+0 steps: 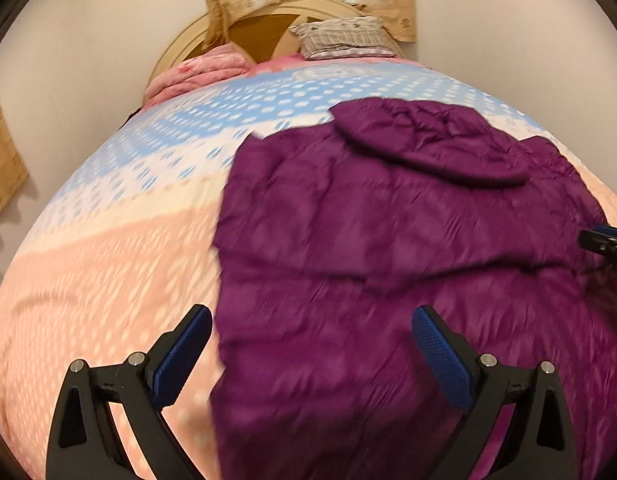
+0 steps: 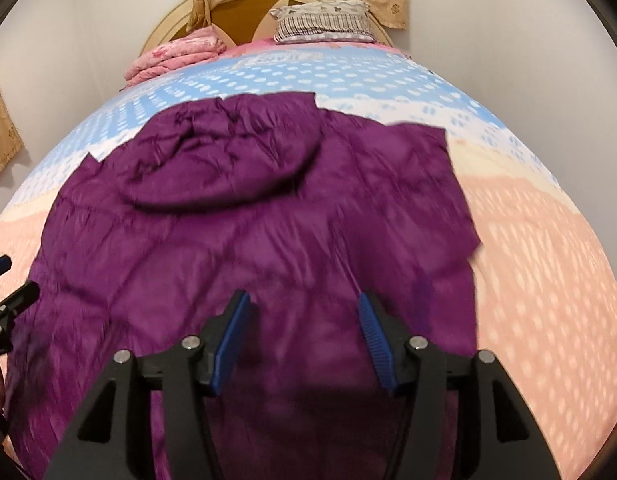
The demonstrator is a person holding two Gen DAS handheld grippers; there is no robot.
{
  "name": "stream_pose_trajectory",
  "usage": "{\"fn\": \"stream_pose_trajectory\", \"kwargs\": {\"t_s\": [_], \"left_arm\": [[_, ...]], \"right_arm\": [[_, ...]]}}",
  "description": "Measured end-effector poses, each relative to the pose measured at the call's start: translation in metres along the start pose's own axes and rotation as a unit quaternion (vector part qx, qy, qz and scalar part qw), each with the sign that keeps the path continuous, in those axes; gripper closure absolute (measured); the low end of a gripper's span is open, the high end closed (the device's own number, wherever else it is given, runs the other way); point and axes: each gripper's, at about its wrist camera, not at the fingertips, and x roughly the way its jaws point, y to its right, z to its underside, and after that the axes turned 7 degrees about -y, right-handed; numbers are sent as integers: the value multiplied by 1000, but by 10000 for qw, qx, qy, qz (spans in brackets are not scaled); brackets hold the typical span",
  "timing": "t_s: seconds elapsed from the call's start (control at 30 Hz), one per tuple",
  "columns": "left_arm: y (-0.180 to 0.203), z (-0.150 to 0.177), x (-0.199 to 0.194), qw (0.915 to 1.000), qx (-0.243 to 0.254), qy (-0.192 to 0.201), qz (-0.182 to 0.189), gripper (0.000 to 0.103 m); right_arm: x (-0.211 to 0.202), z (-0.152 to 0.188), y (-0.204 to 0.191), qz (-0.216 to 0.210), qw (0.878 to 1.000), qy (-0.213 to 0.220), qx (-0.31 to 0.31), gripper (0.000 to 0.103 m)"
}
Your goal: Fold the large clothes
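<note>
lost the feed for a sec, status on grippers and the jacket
Left gripper open, empty. Right gripper open, empty, above purple jacket. Jacket spread flat on bed, hood folded onto its back. Nothing in the way.

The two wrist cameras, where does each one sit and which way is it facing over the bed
Left wrist: sits on the left tool, angled down over the near left edge of the purple coat, facing the headboard; its own open fingers show, and the right tool at the right edge.
Right wrist: sits on the right tool, above the coat's near middle, facing the same way; its open fingers show, the left tool at the left edge.
Shared: coat, bedspread, striped pillow, pink blanket.
</note>
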Motion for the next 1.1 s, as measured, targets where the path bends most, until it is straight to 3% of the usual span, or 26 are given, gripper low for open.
{"fn": "stream_pose_trajectory", "kwargs": {"t_s": [0.23,0.6,1.1], "left_arm": [[-14,41,-11,9997,-164,-190,6,3],[-20,99,-38,9986,-393,-252,247,3],[-11,140,-62,9982,-352,-322,375,3]], "right_arm": [[-18,35,-6,233,9997,63,13,33],[-40,91,1,351,9993,44,109,29],[-71,139,11,412,9988,-3,272,27]]}}
